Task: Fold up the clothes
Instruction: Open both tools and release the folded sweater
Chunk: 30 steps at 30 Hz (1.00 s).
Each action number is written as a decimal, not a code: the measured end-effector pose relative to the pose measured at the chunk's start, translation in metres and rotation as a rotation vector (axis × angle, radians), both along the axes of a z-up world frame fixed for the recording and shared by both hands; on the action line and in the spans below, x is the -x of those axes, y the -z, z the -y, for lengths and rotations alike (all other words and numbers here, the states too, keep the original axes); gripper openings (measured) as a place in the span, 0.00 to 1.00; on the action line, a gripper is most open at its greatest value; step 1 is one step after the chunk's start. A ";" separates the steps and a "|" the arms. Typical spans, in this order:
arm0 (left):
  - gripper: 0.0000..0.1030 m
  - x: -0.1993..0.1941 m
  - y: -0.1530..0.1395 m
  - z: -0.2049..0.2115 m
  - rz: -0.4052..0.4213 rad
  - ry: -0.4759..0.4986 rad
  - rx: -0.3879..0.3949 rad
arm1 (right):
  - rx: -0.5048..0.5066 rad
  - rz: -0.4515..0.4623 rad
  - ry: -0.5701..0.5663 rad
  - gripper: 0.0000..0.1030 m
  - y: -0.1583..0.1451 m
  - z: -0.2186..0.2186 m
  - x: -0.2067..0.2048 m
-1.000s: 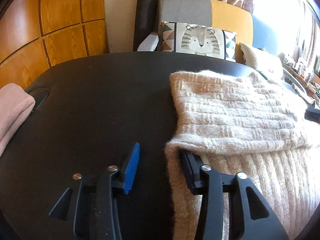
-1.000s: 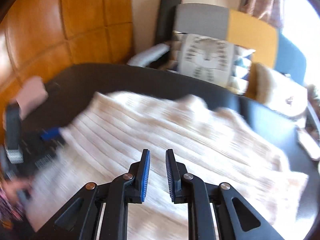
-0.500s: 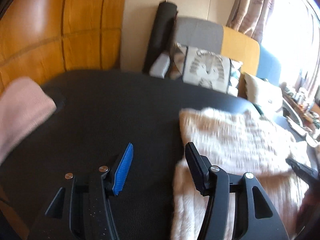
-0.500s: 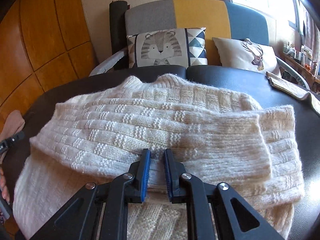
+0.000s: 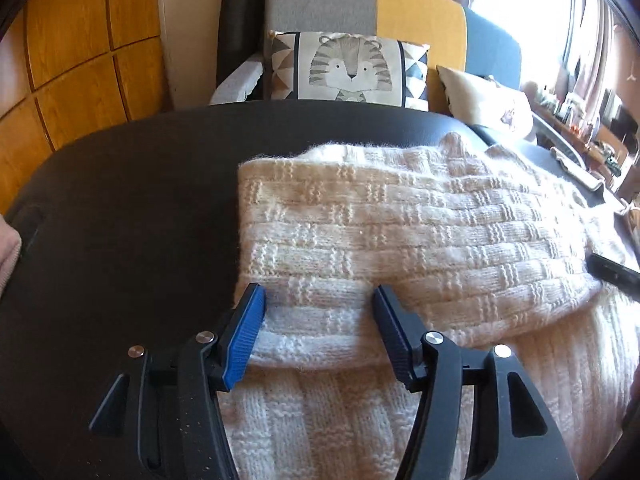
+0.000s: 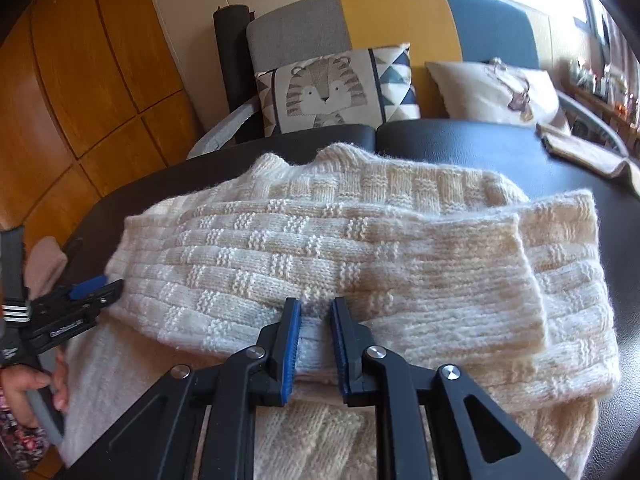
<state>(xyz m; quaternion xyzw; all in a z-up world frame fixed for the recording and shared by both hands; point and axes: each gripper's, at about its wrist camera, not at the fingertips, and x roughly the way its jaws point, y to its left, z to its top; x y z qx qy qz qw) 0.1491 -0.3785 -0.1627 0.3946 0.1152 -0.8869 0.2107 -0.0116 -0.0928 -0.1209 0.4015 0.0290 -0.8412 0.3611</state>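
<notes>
A cream knitted sweater (image 5: 400, 232) lies on the black table (image 5: 120, 208), its sleeves folded across the body. My left gripper (image 5: 318, 300) is open, its jaws straddling the near edge of the folded sleeve at the sweater's left end. In the right wrist view the sweater (image 6: 320, 248) fills the middle. My right gripper (image 6: 314, 308) has its jaws nearly closed, pinching the near edge of the folded sleeve. The left gripper (image 6: 92, 284) shows at the far left of that view.
A pink cloth (image 5: 8, 248) lies at the table's left edge. A beige folded cloth (image 6: 588, 152) lies at the far right. A sofa with a tiger cushion (image 5: 348, 68) stands behind the table. A wooden panelled wall (image 5: 80, 40) is on the left.
My left gripper has moved right and forward onto the sleeve edge, its jaws still open. My right gripper has come down onto the sleeve edge, jaws staying narrow.
</notes>
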 end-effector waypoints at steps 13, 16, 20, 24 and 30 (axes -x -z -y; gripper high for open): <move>0.59 -0.002 0.001 -0.002 -0.013 0.002 0.015 | 0.030 0.083 0.141 0.10 0.005 -0.061 0.040; 0.59 -0.002 0.000 -0.002 -0.013 0.002 0.016 | 0.040 0.068 0.140 0.13 -0.007 -0.056 0.037; 0.59 -0.002 -0.004 -0.005 -0.005 -0.003 0.034 | 0.148 0.083 0.089 0.22 -0.025 -0.040 0.048; 0.59 -0.002 -0.035 -0.010 -0.106 -0.039 0.082 | 0.057 0.127 0.002 0.23 -0.024 0.001 0.076; 0.59 0.069 -0.058 -0.005 -0.128 0.042 -0.043 | -0.073 0.024 -0.083 0.25 -0.023 0.048 0.098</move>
